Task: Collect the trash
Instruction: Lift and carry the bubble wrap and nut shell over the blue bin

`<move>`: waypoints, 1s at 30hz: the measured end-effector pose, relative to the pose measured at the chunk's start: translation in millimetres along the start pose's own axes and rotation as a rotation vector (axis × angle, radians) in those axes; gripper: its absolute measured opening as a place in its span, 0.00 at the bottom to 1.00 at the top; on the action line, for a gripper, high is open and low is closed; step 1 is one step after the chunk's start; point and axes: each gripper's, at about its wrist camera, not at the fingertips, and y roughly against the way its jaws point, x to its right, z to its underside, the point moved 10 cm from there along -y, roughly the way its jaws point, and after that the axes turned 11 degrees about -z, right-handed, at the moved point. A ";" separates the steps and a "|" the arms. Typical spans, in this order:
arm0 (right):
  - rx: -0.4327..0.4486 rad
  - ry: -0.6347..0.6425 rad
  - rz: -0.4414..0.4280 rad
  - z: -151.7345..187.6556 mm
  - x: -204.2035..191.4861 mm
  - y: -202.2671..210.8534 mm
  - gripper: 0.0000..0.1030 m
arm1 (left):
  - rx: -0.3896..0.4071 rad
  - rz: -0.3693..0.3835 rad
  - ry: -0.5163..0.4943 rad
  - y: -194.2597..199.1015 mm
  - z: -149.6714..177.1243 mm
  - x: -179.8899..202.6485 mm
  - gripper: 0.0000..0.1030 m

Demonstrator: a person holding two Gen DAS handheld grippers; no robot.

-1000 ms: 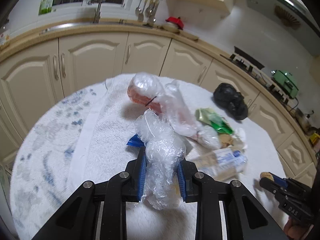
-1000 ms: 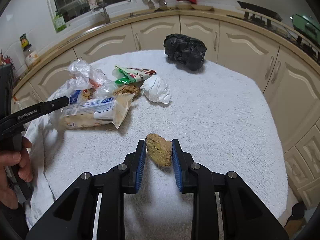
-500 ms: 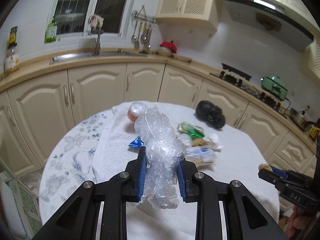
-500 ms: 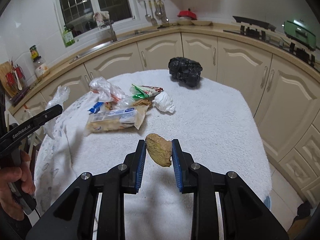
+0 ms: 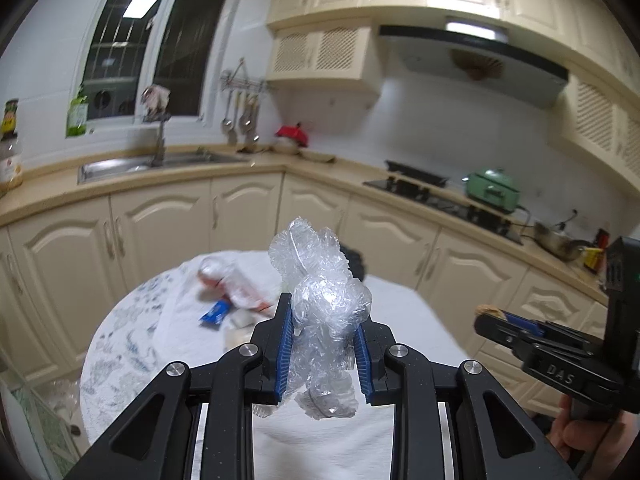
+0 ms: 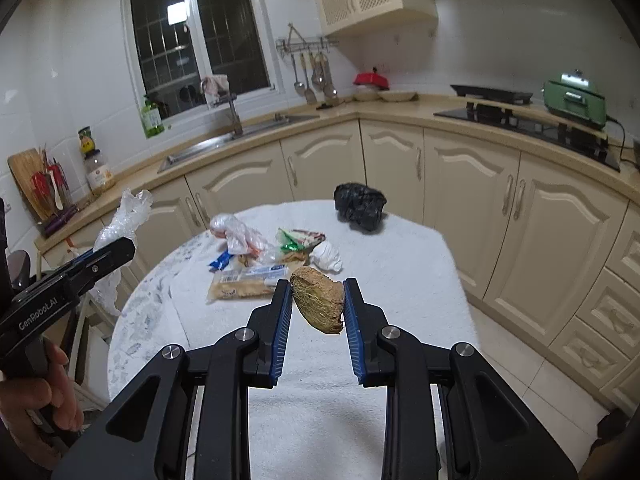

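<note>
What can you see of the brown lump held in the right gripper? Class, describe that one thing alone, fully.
The brown lump is a rough, fibrous-looking chunk, tan and matted on its rounded face, with a flatter, paler cut side. What it is cannot be told. It hangs tilted, clamped between the blue pads of the right gripper, which touch it on both sides. Nothing else touches it: it is held up in the air in front of the white towel-covered table, apart from the wrappers lying there.
</note>
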 end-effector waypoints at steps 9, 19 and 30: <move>0.114 -0.009 0.026 -20.5 16.5 67.8 0.25 | 0.072 0.082 -0.047 56.4 -8.1 57.7 0.23; 0.231 -0.050 0.103 -28.3 59.6 143.0 0.25 | 0.110 0.194 -0.118 88.3 -3.2 126.3 0.23; 0.297 -0.149 0.256 -5.2 143.1 213.2 0.25 | 0.047 0.349 -0.205 58.9 5.8 202.0 0.23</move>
